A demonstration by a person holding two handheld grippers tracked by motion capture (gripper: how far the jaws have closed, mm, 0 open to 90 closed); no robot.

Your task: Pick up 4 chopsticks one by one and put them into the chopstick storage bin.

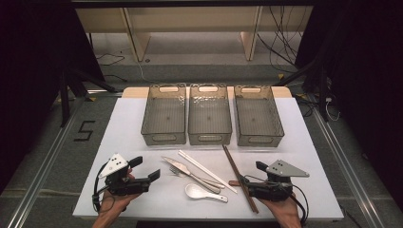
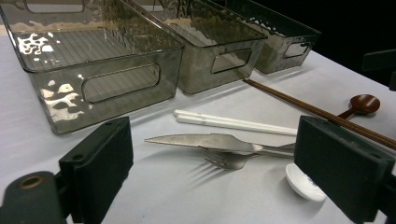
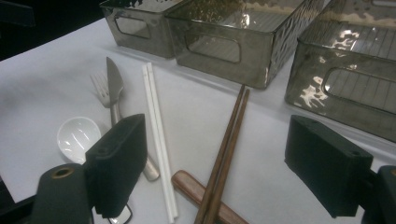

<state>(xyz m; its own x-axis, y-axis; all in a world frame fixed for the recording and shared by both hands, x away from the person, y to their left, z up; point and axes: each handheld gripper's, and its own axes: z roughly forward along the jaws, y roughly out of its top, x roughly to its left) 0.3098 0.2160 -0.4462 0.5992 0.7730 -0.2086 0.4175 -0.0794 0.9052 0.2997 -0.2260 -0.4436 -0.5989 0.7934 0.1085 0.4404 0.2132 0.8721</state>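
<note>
Two open grippers (image 1: 145, 170) (image 1: 252, 175), cutlery (image 1: 190, 173) between

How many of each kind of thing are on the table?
Clear bins: 3
Chopstick pairs, white and brown: 2
Spoons, white and brown: 2
Knife: 1
Fork: 1
Total: 9
</note>
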